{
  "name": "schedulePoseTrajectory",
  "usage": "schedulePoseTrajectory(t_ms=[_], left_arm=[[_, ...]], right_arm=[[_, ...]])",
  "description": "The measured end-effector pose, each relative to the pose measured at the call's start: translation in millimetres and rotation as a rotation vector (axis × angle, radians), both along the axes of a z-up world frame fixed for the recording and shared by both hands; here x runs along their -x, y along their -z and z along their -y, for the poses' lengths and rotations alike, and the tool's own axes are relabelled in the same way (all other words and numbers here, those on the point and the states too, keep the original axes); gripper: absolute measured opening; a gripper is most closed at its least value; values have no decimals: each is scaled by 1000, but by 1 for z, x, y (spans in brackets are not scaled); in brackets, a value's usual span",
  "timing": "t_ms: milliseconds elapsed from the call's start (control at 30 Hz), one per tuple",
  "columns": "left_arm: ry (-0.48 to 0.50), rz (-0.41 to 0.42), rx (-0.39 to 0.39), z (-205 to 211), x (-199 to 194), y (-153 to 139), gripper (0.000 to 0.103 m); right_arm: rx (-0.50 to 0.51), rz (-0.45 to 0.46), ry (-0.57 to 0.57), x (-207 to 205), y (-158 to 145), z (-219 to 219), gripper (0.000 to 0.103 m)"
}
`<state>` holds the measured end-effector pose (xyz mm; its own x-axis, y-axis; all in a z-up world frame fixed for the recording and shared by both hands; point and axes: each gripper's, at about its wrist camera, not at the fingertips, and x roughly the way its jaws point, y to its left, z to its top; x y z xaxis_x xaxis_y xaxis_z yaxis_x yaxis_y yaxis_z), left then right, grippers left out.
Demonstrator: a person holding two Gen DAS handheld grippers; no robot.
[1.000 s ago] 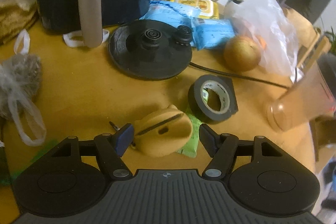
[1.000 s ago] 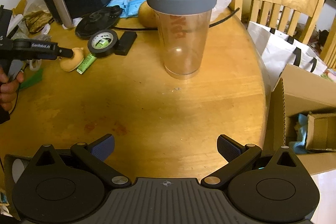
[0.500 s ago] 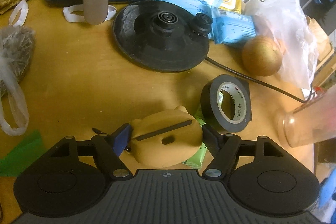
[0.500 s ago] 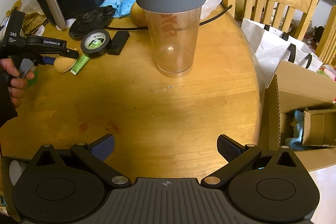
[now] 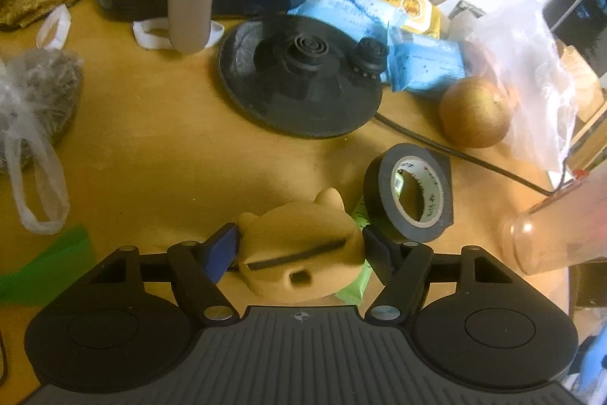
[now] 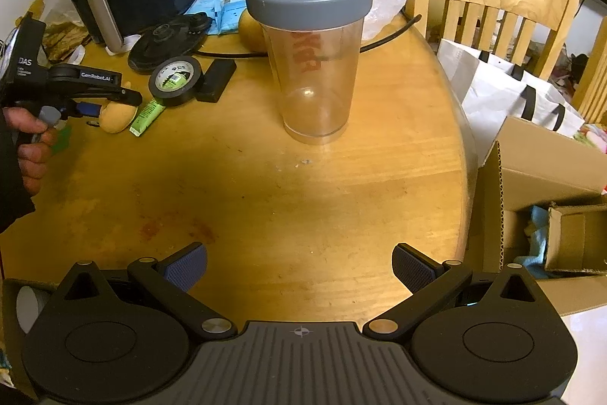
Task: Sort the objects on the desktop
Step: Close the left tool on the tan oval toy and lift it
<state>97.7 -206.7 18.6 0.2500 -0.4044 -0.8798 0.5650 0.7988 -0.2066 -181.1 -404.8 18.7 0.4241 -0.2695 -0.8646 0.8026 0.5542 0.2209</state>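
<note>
The left gripper [image 5: 299,249] had its jaws drawn in against the two sides of a tan bear-shaped toy [image 5: 299,253], the blue pad pressing one flank and the black finger the other. The toy sat low between the fingers, its underside and near edge cut off by the gripper body. Whether it rested on the wooden table [image 5: 159,154] or was lifted clear could not be told from the left wrist view. In the right wrist view it looked to sit at table level [image 6: 114,118]. A green packet [image 5: 354,285] lay under the toy's right side, mostly hidden. Just beyond the right finger stood a roll of black tape [image 5: 409,192], tilted on edge. A black block behind it was barely showing. Farther out lay a round black kettle base [image 5: 303,78], with its cord running off to the right. Blue packets [image 5: 425,67] and a brown round fruit [image 5: 474,112] lay right of the base, the fruit partly under a blurred clear bag.

The right gripper [image 6: 299,272] had its jaws spread wide with nothing between them, hovering above bare wood. Well ahead of it stood a clear shaker bottle [image 6: 311,63] with a grey lid
</note>
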Motion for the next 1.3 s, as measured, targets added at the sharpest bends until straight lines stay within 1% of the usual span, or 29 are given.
schedulePoseTrajectory(t_ms=[333, 367, 433, 467, 567, 633, 700, 767, 967, 1067, 1133, 1167, 1200, 1233, 1267, 1300], left_arm=[[-19, 46, 49, -24, 11, -26, 63], [-20, 50, 52, -26, 13, -28, 60], [-16, 55, 56, -31, 17, -32, 49], [-15, 54, 52, -33, 18, -34, 39], [10, 51, 56, -39, 26, -37, 33], [40, 51, 39, -40, 32, -34, 32], [71, 53, 26, -41, 40, -32, 32], [83, 66, 8, -42, 48, -30, 32], [76, 59, 1, -50, 59, -29, 32], [87, 40, 7, -52, 62, -28, 33], [77, 8, 26, -53, 59, -26, 34], [65, -11, 38, -53, 57, -25, 38], [46, -35, 53, -53, 55, -24, 46], [28, -50, 63, -53, 52, -24, 50], [12, -60, 71, -53, 51, -23, 54], [1, -69, 77, -51, 49, -23, 54]], right_arm=[[14, 18, -57, -11, -4, -4, 103], [16, 20, -62, -12, -5, -5, 103], [17, 24, -72, -14, -5, -6, 103], [18, 24, -76, -14, -6, -7, 103], [21, 28, -88, -15, -7, -8, 103], [22, 30, -91, -15, -7, -9, 103], [18, 31, -94, -15, -7, -10, 103], [18, 32, -97, -16, -7, -11, 103], [15, 31, -104, -17, -6, -12, 103], [15, 29, -104, -17, -6, -12, 103], [16, 28, -101, -17, -6, -12, 103], [16, 27, -100, -16, -5, -12, 103], [16, 27, -98, -16, -5, -12, 103], [17, 26, -95, -15, -5, -11, 103], [17, 26, -93, -15, -5, -11, 103], [17, 26, -92, -14, -5, -11, 103]])
